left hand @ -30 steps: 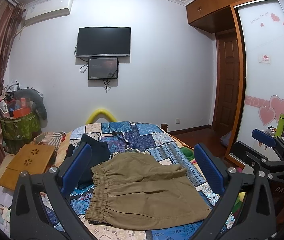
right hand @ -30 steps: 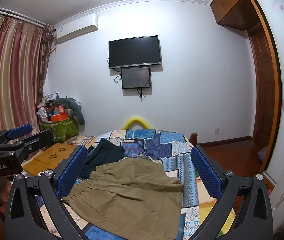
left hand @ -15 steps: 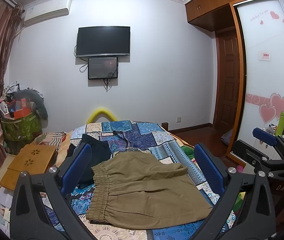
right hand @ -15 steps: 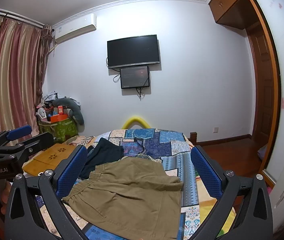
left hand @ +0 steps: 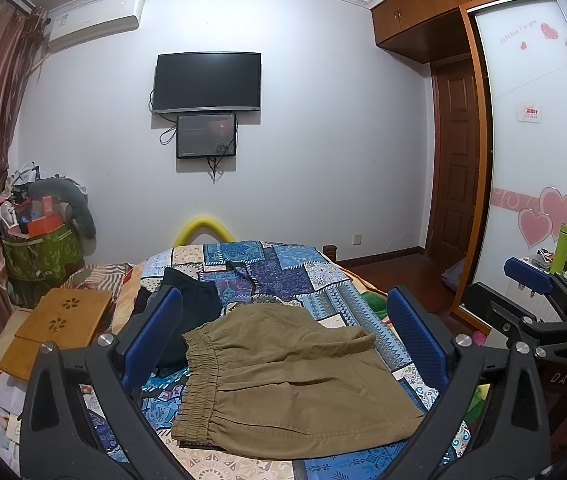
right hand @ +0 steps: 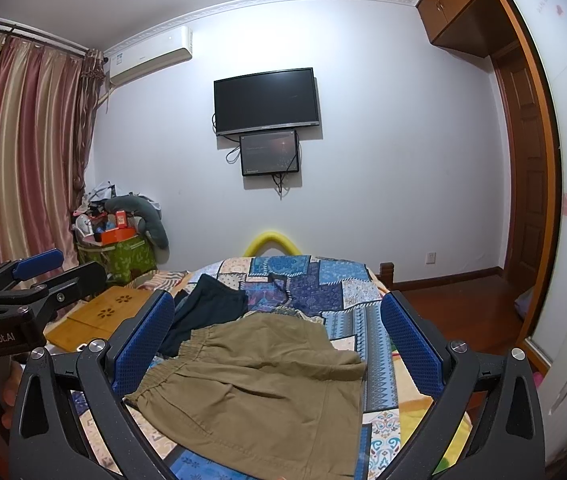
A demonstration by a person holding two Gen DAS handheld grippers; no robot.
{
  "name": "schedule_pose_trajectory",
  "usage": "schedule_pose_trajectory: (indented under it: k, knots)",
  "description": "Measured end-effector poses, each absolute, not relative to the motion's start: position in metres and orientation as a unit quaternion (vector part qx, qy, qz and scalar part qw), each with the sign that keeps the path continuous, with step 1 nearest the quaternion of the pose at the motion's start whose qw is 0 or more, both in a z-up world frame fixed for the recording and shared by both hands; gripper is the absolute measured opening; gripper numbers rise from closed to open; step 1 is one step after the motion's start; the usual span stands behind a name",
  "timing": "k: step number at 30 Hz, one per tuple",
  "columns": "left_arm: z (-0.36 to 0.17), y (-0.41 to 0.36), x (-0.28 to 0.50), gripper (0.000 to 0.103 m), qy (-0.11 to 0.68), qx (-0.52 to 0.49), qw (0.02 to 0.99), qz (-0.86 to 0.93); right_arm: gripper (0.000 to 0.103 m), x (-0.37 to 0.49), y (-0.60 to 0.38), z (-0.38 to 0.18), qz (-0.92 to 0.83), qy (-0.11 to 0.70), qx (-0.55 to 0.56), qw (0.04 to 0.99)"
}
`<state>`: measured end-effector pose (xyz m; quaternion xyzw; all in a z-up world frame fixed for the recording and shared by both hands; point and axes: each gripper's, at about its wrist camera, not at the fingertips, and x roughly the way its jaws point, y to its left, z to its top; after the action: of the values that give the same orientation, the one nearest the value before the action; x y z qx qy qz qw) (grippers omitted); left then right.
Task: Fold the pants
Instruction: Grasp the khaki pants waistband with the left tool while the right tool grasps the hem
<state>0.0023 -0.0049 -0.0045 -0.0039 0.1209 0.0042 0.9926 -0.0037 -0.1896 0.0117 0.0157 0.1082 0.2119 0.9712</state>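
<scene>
Khaki pants [left hand: 295, 376]: elastic-waisted, lying flat on the patchwork bedspread [left hand: 283, 276], waistband leftward, ready for folding. Left gripper [left hand: 283, 344] and right gripper [right hand: 277, 348]: both spread wide, empty, held above the fabric. Dark garment [left hand: 187, 300] beside.

A wall television [left hand: 208, 82] hangs above the patchwork bedspread [left hand: 283, 268], beside striped curtains [right hand: 19, 152]
</scene>
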Motion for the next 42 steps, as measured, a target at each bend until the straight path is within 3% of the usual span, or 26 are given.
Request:
schedule_pose_trajectory:
  k: [24, 42]
  knots:
    - [-0.022, 0.006, 0.034, 0.103, 0.156, -0.007, 0.988, 0.012, 0.102, 0.011, -0.187, -0.002, 0.209, 0.135, 0.021, 0.968]
    - [-0.105, 0.088, 0.164, 0.103, 0.301, -0.028, 0.951, 0.059, 0.101, 0.123, -0.221, -0.099, 0.163, 0.318, 0.032, 0.933]
